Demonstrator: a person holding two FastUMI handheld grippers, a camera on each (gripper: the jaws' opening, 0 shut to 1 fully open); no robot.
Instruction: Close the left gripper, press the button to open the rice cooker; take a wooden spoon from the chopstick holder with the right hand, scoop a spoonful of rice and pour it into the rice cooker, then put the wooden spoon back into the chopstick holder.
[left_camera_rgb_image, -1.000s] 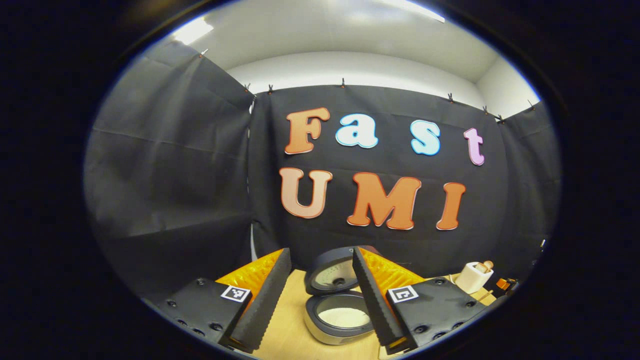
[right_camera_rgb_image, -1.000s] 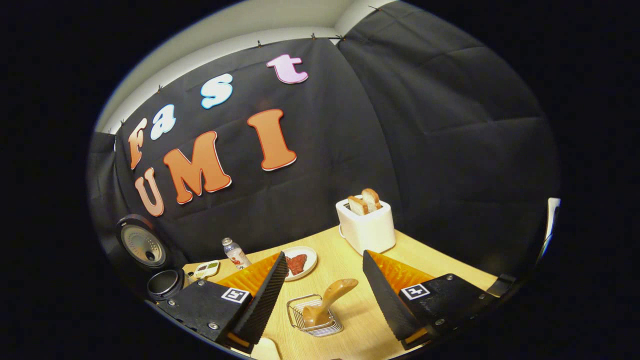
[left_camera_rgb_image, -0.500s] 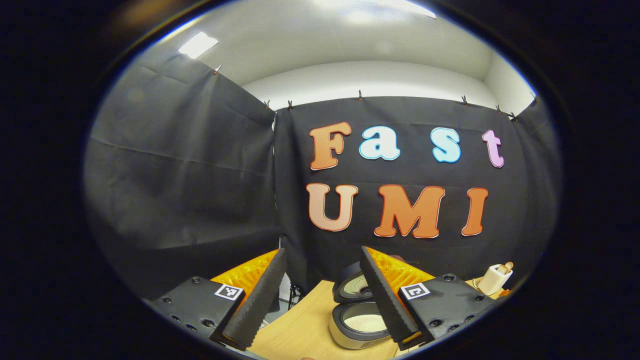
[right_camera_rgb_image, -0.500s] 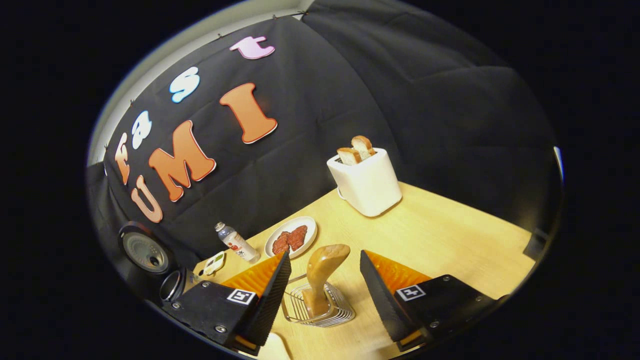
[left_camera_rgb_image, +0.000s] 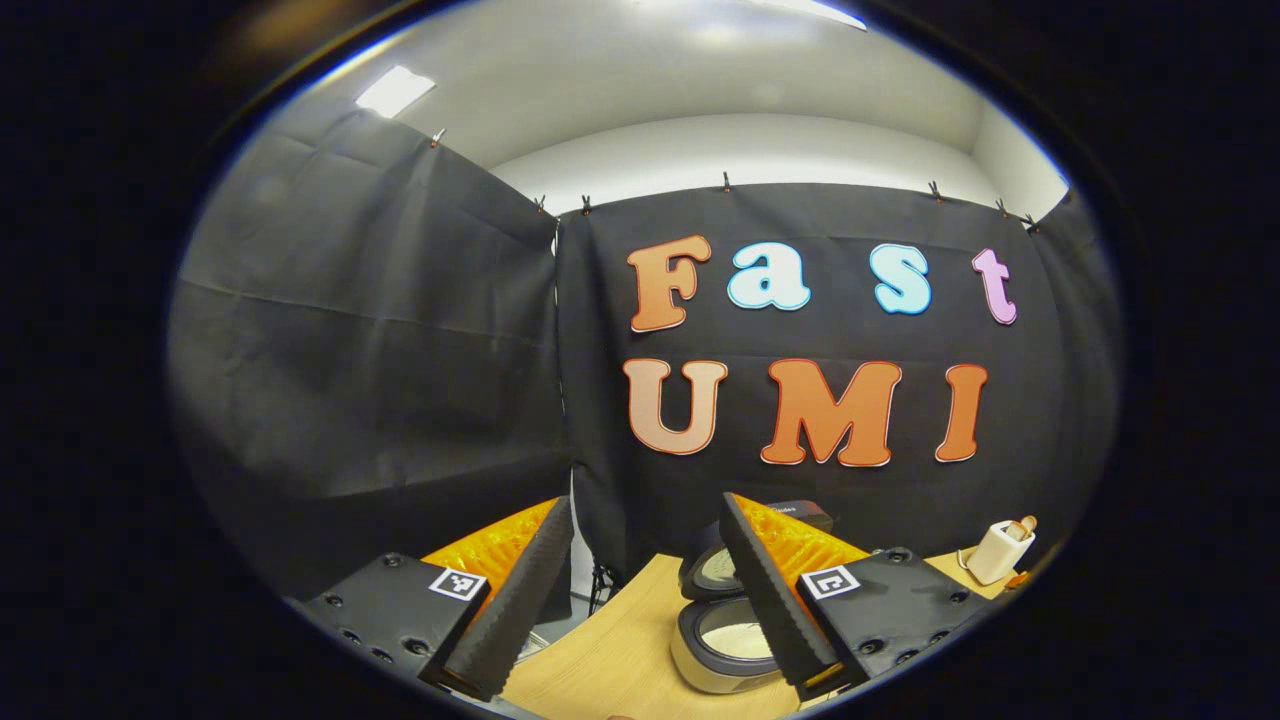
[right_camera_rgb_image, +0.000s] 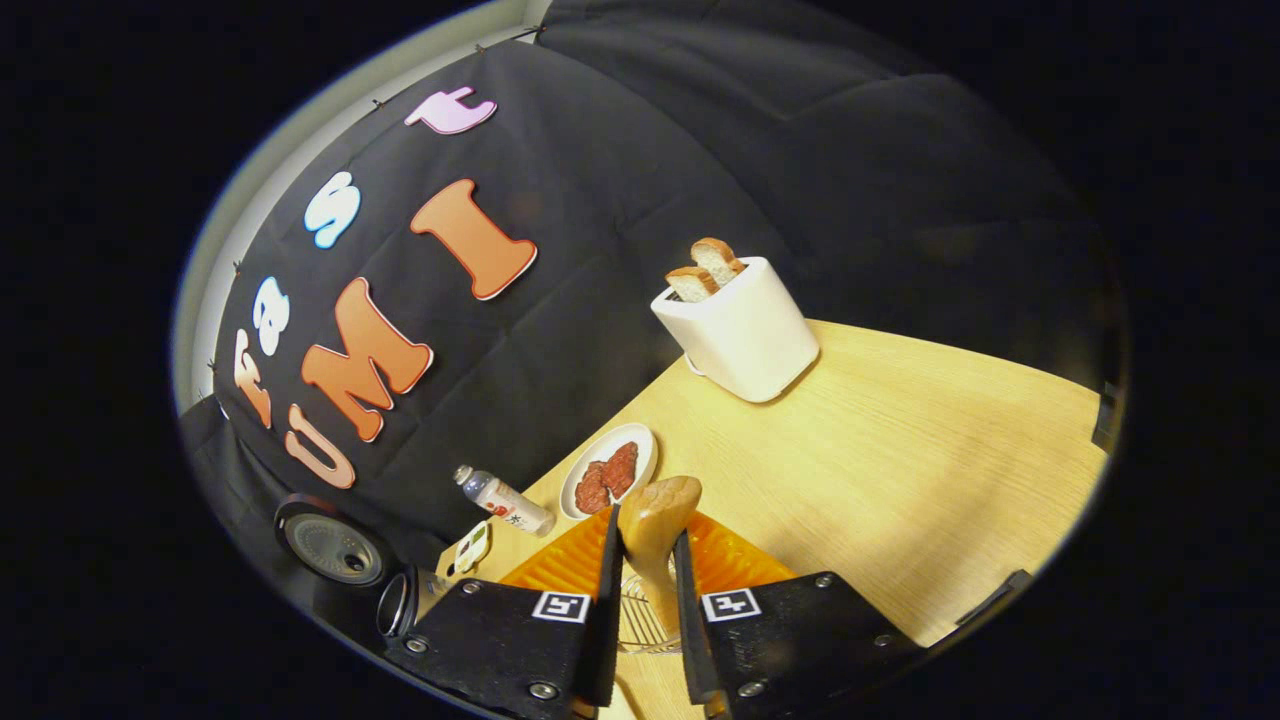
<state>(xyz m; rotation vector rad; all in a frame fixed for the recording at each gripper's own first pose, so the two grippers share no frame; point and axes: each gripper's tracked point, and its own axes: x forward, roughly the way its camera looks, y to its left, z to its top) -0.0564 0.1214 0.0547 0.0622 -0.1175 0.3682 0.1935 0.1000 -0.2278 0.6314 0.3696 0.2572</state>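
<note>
Right gripper view has the right gripper (right_camera_rgb_image: 648, 590) down over the chopstick holder (right_camera_rgb_image: 632, 618), a wire rack on the desk (right_camera_rgb_image: 900, 440), with its jaws clenched on the handle of the wooden spoon (right_camera_rgb_image: 655, 525). Both fingers press the handle from either side and the rounded end stands up above them. The step in hand is judged to be taking the spoon out of the holder: the grip looks made, but the spoon's lower part sits inside the wires.

Next comes a lift straight up along the handle until the bowl of the spoon clears the rack, or else the light holder may tip or come up with it. After that the spoon has to go to the rice; where that rice stands cannot be told from these views.

Left gripper view shows the rice cooker (left_camera_rgb_image: 722, 640) on the desk with its lid (left_camera_rgb_image: 722, 568) raised, so the button step appears done. The left gripper (left_camera_rgb_image: 640, 590) hangs before it, jaws released and spread wide, holding nothing.

Just beyond the holder lie a plate of red food (right_camera_rgb_image: 610, 468), a small bottle on its side (right_camera_rgb_image: 503, 500) and a small tray (right_camera_rgb_image: 470, 546); a white toaster (right_camera_rgb_image: 738, 335) with two slices stands well apart. The bottle and plate sit near the path toward the cooker.
</note>
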